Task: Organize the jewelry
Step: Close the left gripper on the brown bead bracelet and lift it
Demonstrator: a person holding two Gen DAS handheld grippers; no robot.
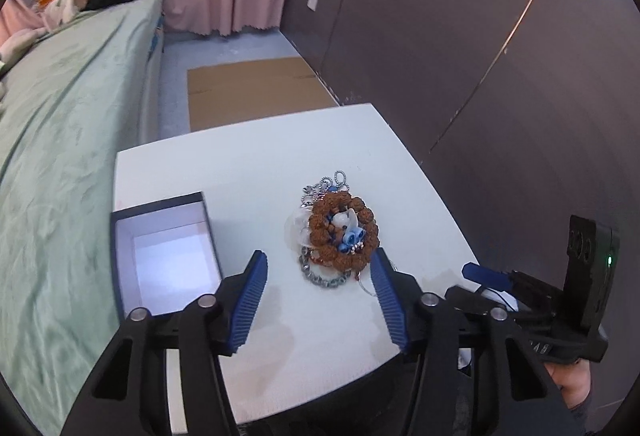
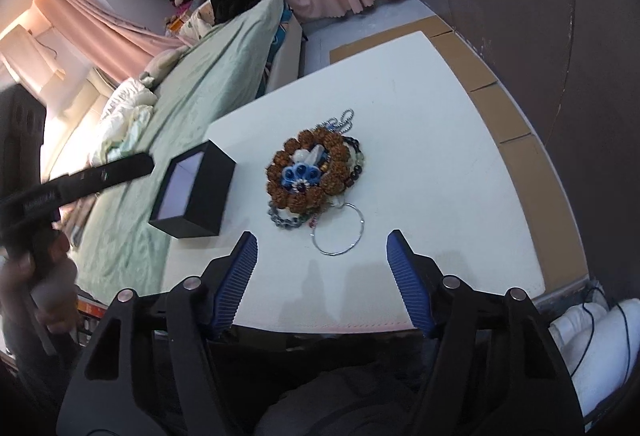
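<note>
Room: bedroom, green-sheeted bed (image 1: 60,163) left of a white bench (image 1: 248,171), dark wall panels right.
Box: open black jewelry box (image 1: 168,256), empty, at the bench's left edge near the bed.
Jewelry: tangled pile (image 1: 336,232) mid-bench: brown bead bracelet, blue flowers, chains; a thin wire hoop (image 2: 338,230) on its near side.
Left tongs (image 1: 318,276): jaws apart, empty, just short of the pile.
Right tongs (image 2: 322,256): jaws apart, empty, over the near edge.
Risk: chains are interlocked, so lifting one piece would likely drag others; both tongs converging could collide.
Room: the bench's far and right parts are bare.
</note>
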